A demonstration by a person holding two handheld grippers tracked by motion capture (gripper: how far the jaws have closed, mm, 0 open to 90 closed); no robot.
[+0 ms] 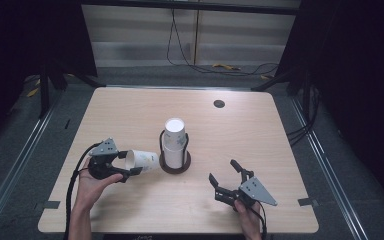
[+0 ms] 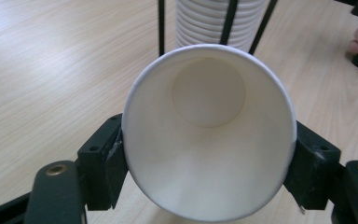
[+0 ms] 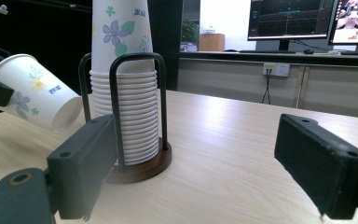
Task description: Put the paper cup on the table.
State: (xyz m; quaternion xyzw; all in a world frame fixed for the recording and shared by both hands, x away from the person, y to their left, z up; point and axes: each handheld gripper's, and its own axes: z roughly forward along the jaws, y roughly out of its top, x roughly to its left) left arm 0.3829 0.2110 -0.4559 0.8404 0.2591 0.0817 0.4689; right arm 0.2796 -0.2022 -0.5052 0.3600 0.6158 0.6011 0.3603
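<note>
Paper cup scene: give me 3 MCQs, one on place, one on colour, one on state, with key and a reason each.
1. Where is the stack of cups?
A. In a black wire holder on a round dark base, mid-table
B. Lying loose at the table's far edge
C. Between the right gripper's jaws

2. What colour is the inside of the held cup?
A. Blue
B. Plain white
C. Brown

3. How does the right gripper stand?
A. Shut on a cup
B. Shut on the holder
C. Open, nothing between its jaws

Key: 1 A, the high view shows the stack standing inside the holder near the table's middle. 2 B, the left gripper view looks straight into a white interior. 3 C, the right gripper view shows its jaws wide apart with bare wood between, while the left gripper clamps the cup at its rim.
</note>
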